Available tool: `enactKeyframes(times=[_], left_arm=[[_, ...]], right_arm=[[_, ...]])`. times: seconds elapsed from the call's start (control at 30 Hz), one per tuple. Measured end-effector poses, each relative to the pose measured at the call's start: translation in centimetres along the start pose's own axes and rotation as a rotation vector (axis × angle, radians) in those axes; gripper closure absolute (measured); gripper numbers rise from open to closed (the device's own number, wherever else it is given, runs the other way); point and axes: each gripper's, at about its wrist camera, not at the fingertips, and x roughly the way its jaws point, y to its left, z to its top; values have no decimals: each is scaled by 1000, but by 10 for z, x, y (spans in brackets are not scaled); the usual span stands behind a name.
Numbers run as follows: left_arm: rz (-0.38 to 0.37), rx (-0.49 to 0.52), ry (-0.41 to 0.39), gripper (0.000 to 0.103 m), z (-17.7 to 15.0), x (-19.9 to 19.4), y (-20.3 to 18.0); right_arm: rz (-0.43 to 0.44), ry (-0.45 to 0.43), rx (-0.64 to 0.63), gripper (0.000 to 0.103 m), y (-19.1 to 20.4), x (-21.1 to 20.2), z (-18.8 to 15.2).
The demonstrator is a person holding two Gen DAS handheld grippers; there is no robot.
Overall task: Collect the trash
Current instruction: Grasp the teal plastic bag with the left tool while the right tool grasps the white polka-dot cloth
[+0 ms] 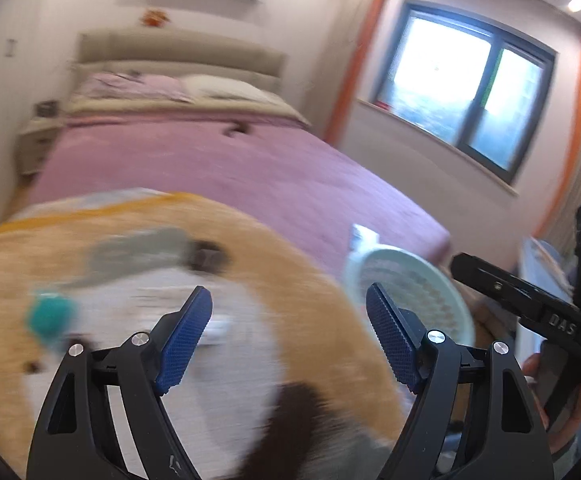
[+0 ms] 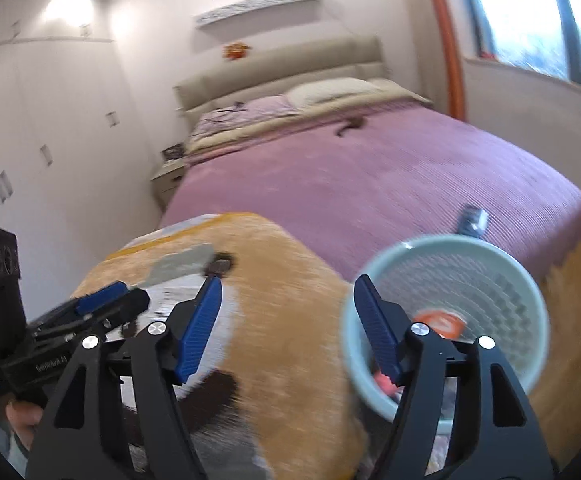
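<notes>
A pale green mesh waste basket (image 2: 486,280) stands on the floor at the foot of the bed, with red trash (image 2: 440,324) inside; it also shows in the left wrist view (image 1: 410,280). A small dark wrapper (image 2: 472,220) lies on the bed corner above it. Blurred small items, one teal (image 1: 50,318), lie on an orange and white plush blanket (image 1: 290,272). My left gripper (image 1: 288,336) is open and empty over the blanket. My right gripper (image 2: 288,328) is open and empty, between the blanket and the basket.
A bed with a purple cover (image 2: 370,176) fills the middle, with pillows (image 2: 330,92) and a small dark object (image 2: 348,126) near the head. A nightstand (image 2: 168,178) stands at the left, white wardrobes (image 2: 30,140) beyond, and a window (image 1: 470,88) on the right wall.
</notes>
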Motion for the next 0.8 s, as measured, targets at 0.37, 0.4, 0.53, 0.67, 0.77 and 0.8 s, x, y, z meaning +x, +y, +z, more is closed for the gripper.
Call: enactKeyframes(times=[0.37,0.4,0.53,0.67,0.77,0.8], left_arm=[[254,-109,27,25,4,-28,126],[260,-113,39,25,3,-24,130],[267,-127,88,25,0,0,156],[292,-128,121,25,-10,22,164],[302,-129,136,28,-13,27,166],[303,-123,136,31,-13,27,166]], right_arm=[[63,90,-119,39,84,89,-2],[71,103,-130,43,89,99,-3],[74,163,-171,49,103,137,-10],[64,206,-212,49,111,169,-18],[60,241,-222,49,111,185,-23],[60,257,-222,49,111,189,-24]])
